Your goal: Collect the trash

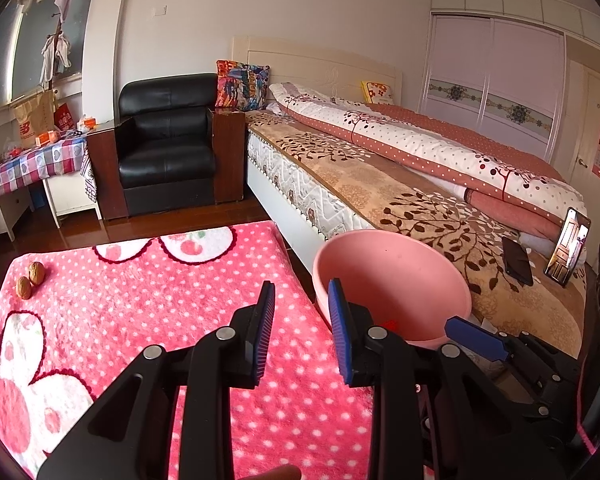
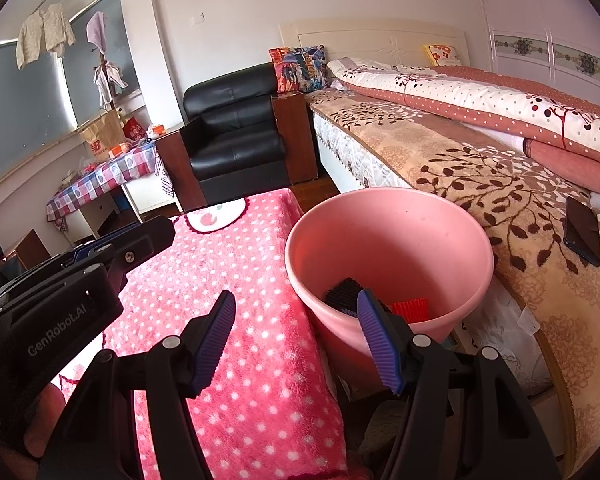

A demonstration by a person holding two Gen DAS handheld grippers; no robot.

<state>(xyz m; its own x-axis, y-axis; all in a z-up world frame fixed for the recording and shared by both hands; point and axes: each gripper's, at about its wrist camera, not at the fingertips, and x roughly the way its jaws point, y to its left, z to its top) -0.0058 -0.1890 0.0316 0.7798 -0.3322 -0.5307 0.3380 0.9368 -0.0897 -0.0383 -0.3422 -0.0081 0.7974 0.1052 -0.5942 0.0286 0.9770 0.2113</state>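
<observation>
Two brown walnuts [image 1: 31, 279] lie at the far left corner of the pink dotted blanket [image 1: 148, 300]. A pink bucket [image 1: 392, 280] stands between the blanket and the bed; in the right wrist view the bucket [image 2: 388, 240] holds a black piece [image 2: 342, 294] and a red piece [image 2: 412, 309]. My left gripper [image 1: 300, 328] is open and empty above the blanket, left of the bucket. My right gripper [image 2: 298, 340] is open and empty at the bucket's near rim. The left gripper's body [image 2: 60, 296] shows at the left of the right wrist view.
A bed [image 1: 420, 184] with folded quilts runs along the right, with two phones [image 1: 518, 260] on it. A black armchair [image 1: 168, 148] stands behind the blanket. A table with a checked cloth [image 1: 28, 164] holds bags and boxes at the left.
</observation>
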